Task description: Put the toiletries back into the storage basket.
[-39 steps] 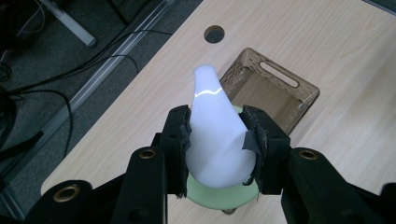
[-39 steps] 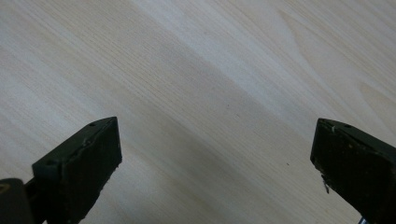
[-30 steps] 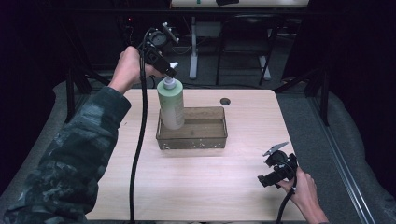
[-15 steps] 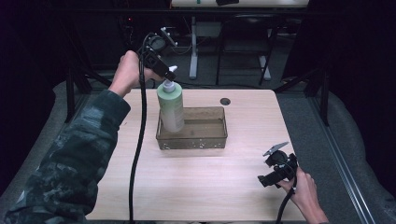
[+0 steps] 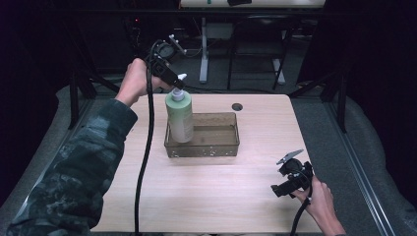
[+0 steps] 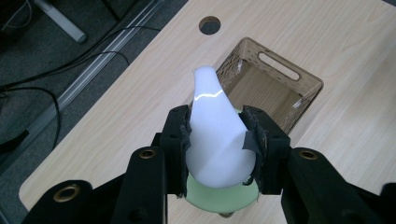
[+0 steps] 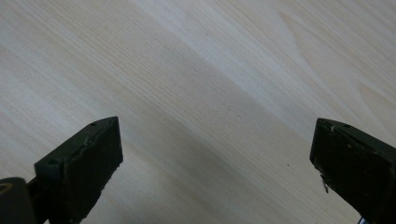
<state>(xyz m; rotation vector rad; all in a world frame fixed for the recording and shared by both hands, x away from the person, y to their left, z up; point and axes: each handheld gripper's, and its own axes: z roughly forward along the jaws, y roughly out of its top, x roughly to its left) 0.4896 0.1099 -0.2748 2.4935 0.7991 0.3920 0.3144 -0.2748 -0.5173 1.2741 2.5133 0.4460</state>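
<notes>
- Bottle [image 5: 179, 115], one in count, pale green with a white pump head [image 6: 215, 126], is standing upright at the left end of the tray [image 5: 216, 147].
- Tray, one in count, brown and see-through, is sitting at the middle of the bench [image 5: 196, 196], nearer its far edge; a round hole [image 5: 237, 106] is lying beyond it by that edge.
- Left gripper [image 5: 173, 82] is pinching the pump head, with one jaw pressing each side of it.
- Right gripper [image 5: 280, 189] is idling by the near right corner of the bench, with jaws spread wide and nothing between them.
- Step in hand, as judged: the bottle is either being seated in the tray or being lifted out; the frames are not settling which.
- Next move, as judged, is calling for either a clean release with the bottle staying upright, or a straight lift clearing the tray wall.
</notes>
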